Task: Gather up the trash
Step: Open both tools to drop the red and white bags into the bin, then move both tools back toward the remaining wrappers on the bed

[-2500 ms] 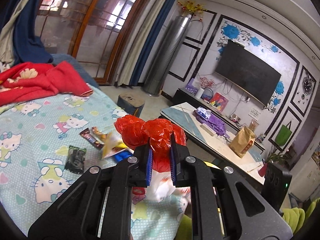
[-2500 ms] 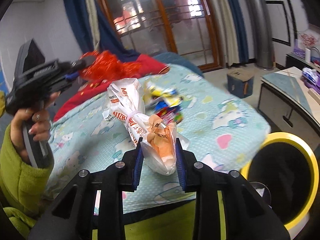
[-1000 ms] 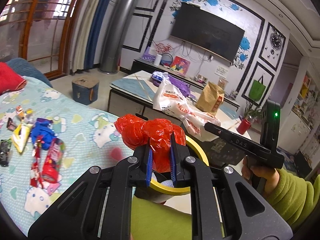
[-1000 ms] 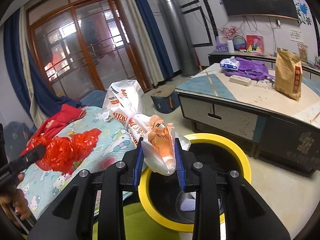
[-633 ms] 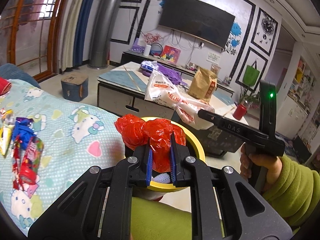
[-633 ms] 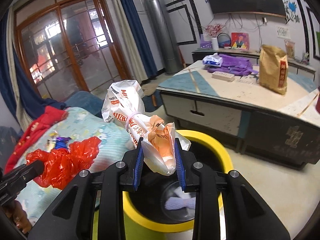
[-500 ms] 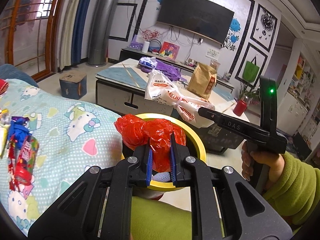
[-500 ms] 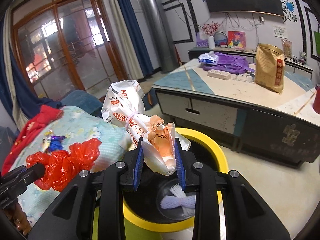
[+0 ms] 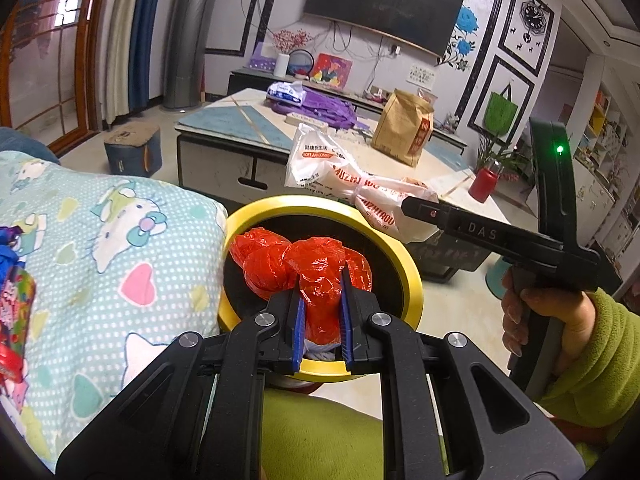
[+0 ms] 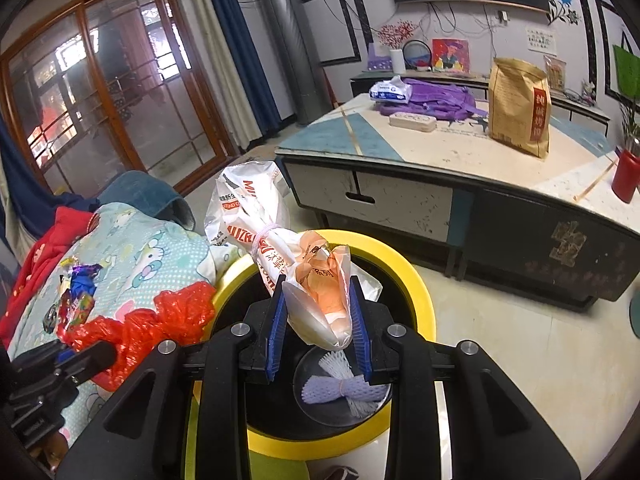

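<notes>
My left gripper (image 9: 320,312) is shut on a crumpled red plastic bag (image 9: 304,264) and holds it over the mouth of a black bin with a yellow rim (image 9: 404,264). A white and orange printed plastic bag (image 10: 316,292), tied with a band, is clamped in my right gripper (image 10: 318,320) above the same bin (image 10: 416,280). From the left wrist view the right gripper (image 9: 408,204) reaches in from the right with the white bag (image 9: 340,184). In the right wrist view the red bag (image 10: 160,320) hangs at the bin's left edge. A white foam net (image 10: 344,388) lies at the bin's bottom.
A bed with a cartoon-cat sheet (image 9: 100,240) borders the bin on the left, with several snack wrappers (image 10: 76,296) on it. A low table (image 10: 460,160) with a brown paper bag (image 10: 520,108) stands beyond the bin. A green sleeve (image 9: 592,352) holds the right gripper.
Both grippers have swung from the bed and come down over the yellow-rimmed bin, each still holding its bag. The bin's inside and the foam net now show.
</notes>
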A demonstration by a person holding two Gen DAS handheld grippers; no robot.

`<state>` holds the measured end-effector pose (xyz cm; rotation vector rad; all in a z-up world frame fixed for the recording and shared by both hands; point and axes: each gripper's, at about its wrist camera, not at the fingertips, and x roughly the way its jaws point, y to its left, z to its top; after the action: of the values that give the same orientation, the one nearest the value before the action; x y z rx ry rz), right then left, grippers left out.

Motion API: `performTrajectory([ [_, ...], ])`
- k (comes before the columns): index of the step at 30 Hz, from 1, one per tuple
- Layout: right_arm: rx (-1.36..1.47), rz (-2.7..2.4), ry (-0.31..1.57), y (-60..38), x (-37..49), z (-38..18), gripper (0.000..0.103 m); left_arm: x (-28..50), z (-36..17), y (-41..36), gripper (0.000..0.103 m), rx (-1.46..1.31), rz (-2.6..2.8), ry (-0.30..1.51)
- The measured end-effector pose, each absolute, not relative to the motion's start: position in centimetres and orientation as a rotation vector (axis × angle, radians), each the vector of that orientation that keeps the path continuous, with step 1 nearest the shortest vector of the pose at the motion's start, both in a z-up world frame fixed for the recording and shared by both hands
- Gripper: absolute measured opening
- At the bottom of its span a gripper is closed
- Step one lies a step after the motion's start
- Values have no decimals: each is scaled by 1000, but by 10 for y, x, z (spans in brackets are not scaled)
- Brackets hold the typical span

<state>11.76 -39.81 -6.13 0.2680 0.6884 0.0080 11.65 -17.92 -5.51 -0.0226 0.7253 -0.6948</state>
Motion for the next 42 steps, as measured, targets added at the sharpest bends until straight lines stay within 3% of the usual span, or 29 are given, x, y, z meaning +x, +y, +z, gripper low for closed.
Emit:
performTrajectory([
  [14,304,-14,748,-402,127,-78,31,131,-81,-194,9,7,-709,801],
  [19,321,-26,743,-406,128,-79,41,138,-84,-202,10,18,-704,815],
  [21,328,-31,741,-408,128,-79,44,141,-85,-203,15,21,-694,821],
  [23,336,-37,739,-410,128,-80,44,144,-88,-203,38,12,-683,833],
  [27,334,-41,731,-411,128,-79,52,144,-89,-198,60,-6,-659,841],
  [29,335,-40,728,-410,127,-78,55,143,-87,-194,81,-22,-646,841],
  [31,333,-39,726,-410,127,-77,56,142,-84,-189,91,-40,-633,833],
  [42,293,-30,688,-401,123,-67,66,132,-64,-171,92,-64,-574,771],
])
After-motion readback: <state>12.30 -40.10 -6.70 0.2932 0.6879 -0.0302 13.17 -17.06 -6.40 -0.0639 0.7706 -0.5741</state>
